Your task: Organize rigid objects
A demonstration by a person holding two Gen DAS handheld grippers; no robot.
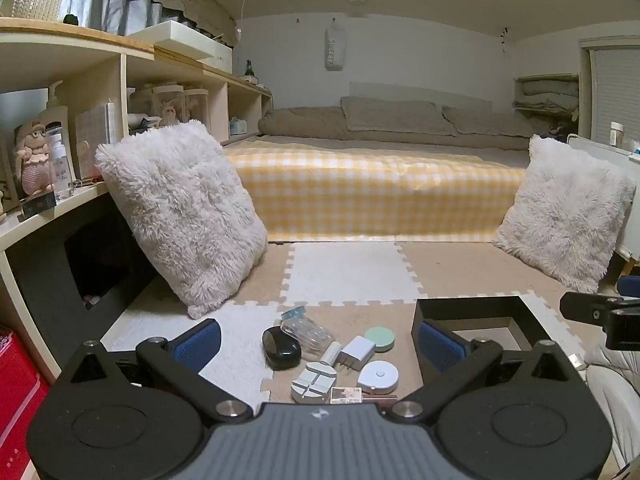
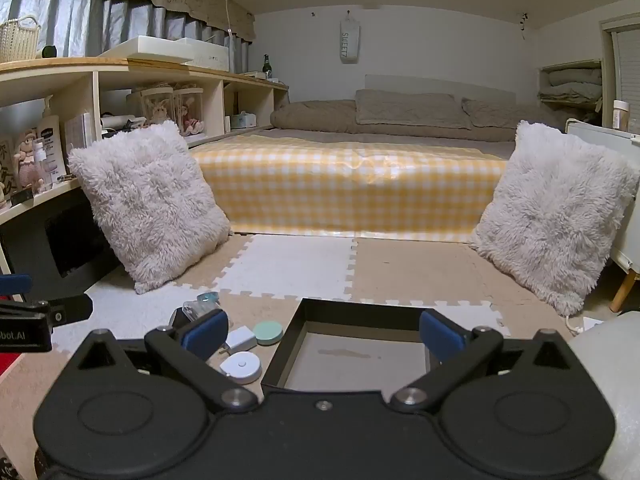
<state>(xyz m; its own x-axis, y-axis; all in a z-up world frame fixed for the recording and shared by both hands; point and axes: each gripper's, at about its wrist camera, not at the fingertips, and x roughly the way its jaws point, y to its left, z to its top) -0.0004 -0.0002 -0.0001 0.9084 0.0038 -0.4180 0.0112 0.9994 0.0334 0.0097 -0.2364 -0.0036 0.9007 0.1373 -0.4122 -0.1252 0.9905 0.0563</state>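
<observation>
Several small rigid objects lie on the foam floor mat: a black mouse, a clear plastic case, a white charger, a green round tin, a white round tape measure and a white slotted tool. A black open box stands to their right, empty inside. My left gripper is open above the pile. My right gripper is open over the box's front edge. The tin, charger and tape measure also show in the right wrist view.
Two fluffy white pillows lean at either side of a bed with a yellow checked cover. A shelf unit with bottles and dolls runs along the left. A red crate sits at lower left.
</observation>
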